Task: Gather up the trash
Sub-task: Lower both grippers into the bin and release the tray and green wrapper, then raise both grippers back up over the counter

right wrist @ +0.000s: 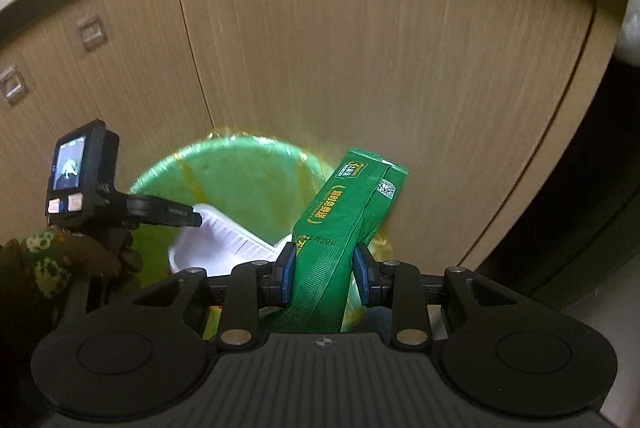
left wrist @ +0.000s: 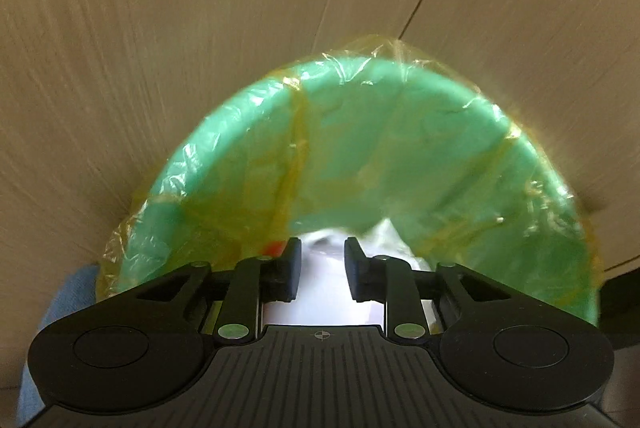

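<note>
The right gripper [right wrist: 324, 274] is clamped on a green packet [right wrist: 344, 224], its blue pads pressing both sides of the wrapper low down. The packet stands up between the fingers and leans toward one o'clock, its top edge over the bin's [right wrist: 240, 180] rim.

The bin is green, lined with a yellowish bag [left wrist: 296, 116], and sits against the wooden cabinet [right wrist: 380, 48]. From the right wrist it lies at eleven o'clock of the packet.

The left gripper [right wrist: 196, 218] reaches in from nine o'clock and its fingertip touches the rim of a white tray [right wrist: 216, 244], which tilts inside the bin's mouth. From the left wrist, the same gripper [left wrist: 322, 268] shows its pads set apart with the tray [left wrist: 320, 292] between them; whether they actually pinch it, I cannot tell, since a gap shows on each side and the tray is blurred. A scrap of something red [left wrist: 274, 248] peeks out just beside the left pad. Some blue cloth [left wrist: 68, 292] shows at eight o'clock, outside the bin.
</note>
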{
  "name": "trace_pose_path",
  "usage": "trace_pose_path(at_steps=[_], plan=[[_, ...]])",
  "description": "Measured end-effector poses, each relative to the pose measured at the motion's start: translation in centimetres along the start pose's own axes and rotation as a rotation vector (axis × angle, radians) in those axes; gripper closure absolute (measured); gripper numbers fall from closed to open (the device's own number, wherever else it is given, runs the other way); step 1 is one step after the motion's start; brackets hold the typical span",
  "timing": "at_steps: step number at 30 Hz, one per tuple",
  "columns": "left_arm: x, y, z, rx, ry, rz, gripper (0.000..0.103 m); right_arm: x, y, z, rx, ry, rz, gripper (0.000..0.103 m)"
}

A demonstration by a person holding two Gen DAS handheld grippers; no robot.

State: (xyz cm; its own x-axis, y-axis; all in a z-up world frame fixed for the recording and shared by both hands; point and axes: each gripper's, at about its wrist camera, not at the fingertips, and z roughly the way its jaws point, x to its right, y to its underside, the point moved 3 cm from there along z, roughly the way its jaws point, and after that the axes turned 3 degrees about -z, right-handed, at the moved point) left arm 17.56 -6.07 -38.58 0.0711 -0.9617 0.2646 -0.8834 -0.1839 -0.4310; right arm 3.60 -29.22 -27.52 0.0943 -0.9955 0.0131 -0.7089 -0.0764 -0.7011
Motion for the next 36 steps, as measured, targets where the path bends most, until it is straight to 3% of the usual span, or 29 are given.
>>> trace_pose_path(at_steps=[5,11,16,18,19,21,22,32,36], plan=[[-1.3,-0.5,-3.4,0.033,0.079,-0.023,0.077,-0.1,0.9,1.2,-0.064,-0.065,0.069,0.074],[-0.3,-0.1,-7.5,0.000,0.092,0.100,0.077,-2.0,-0.1,3.3,-0.166,-0.258,0.151,0.074],[-1.0,0.5,-11.5,0.040,0.117,0.109,0.077,-5.6,-1.1,6.1,-0.254,-0.351,0.110,0.074],[-1.5,0.4,-12.5,0.059,0.135,0.088,0.077,-7.2,-1.8,7.5,-0.257,-0.387,0.067,0.067],[-1.8,0.5,-12.8,0.063,0.139,0.078,0.077,-7.9,-2.1,8.2,-0.252,-0.388,0.038,0.064],[-2.4,0.6,-13.5,0.068,0.141,0.064,0.077,-8.6,-2.4,9.2,-0.246,-0.305,-0.009,0.047],[-2.6,0.7,-13.7,0.069,0.141,0.059,0.077,-8.7,-2.4,9.5,-0.247,-0.284,-0.009,0.045],[-3.4,1.2,-13.2,0.034,0.131,0.039,0.077,-5.6,-0.1,9.2,-0.273,-0.179,0.129,0.039],[-3.0,1.3,-13.5,0.048,0.112,0.065,0.077,-5.1,1.2,9.5,-0.299,-0.184,0.168,0.039]])
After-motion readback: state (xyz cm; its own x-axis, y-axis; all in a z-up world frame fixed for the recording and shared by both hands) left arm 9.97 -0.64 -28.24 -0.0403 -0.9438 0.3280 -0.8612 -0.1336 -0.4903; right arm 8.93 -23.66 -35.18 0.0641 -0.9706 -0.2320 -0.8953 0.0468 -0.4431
